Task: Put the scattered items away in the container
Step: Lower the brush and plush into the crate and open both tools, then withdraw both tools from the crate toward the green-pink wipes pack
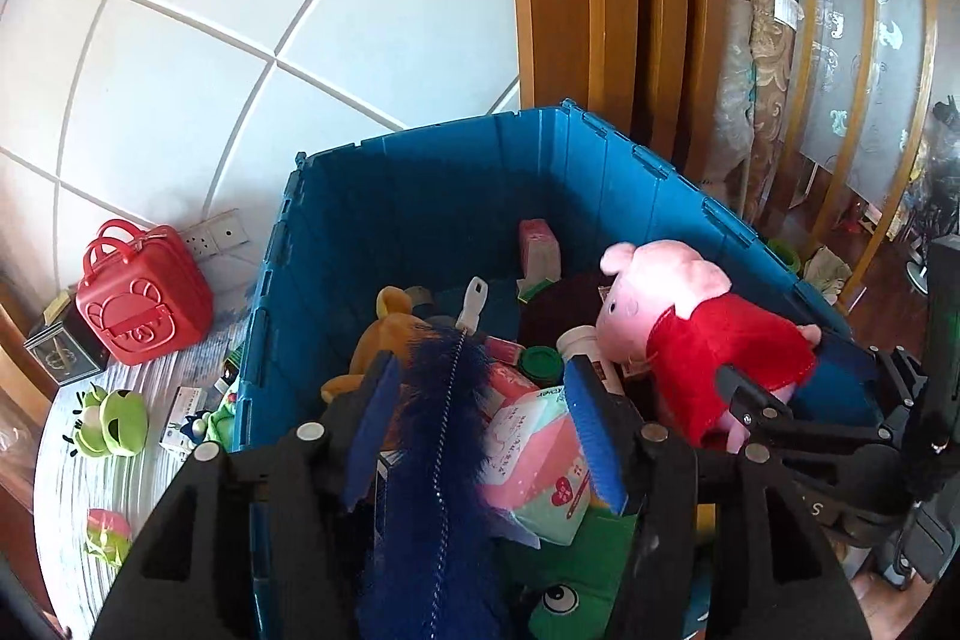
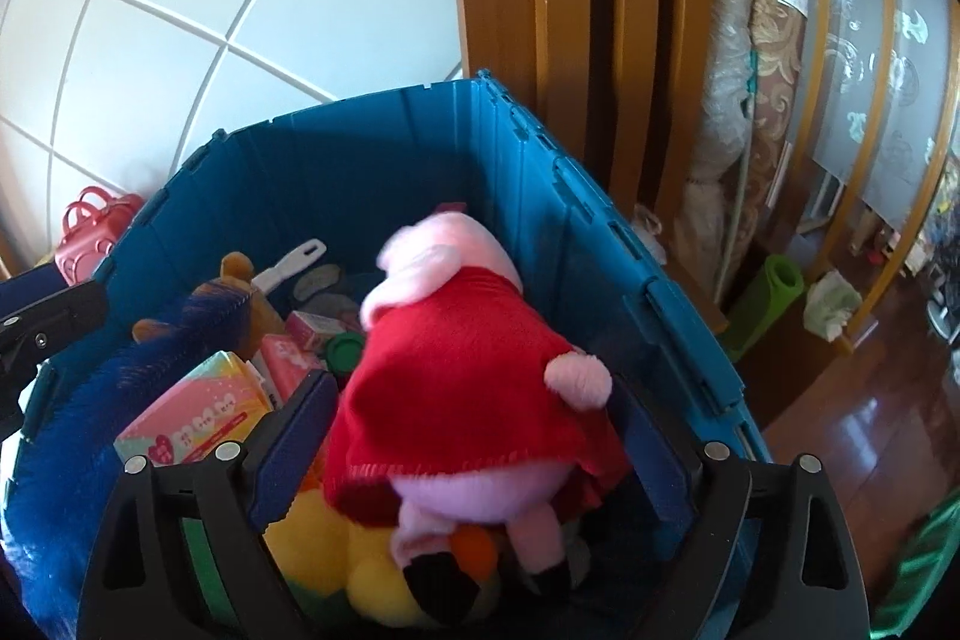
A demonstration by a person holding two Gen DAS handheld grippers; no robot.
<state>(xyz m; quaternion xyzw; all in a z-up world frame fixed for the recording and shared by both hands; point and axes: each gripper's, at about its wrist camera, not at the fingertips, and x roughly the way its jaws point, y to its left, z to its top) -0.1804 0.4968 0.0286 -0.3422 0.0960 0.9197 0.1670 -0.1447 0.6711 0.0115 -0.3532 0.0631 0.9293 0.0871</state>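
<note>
Left gripper (image 1: 486, 424): your fingers stand apart over the blue crate (image 1: 420, 196), around the blue duster (image 1: 438, 460).
Right gripper (image 2: 474, 454): your fingers are spread around the pig plush (image 2: 468, 388); contact unclear.
Pig plush: inside the crate.

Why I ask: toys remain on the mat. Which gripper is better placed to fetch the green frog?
Left. The left gripper is open, and the frog lies on the mat left of the bin, its side. The right gripper holds the pig over the bin.
</note>
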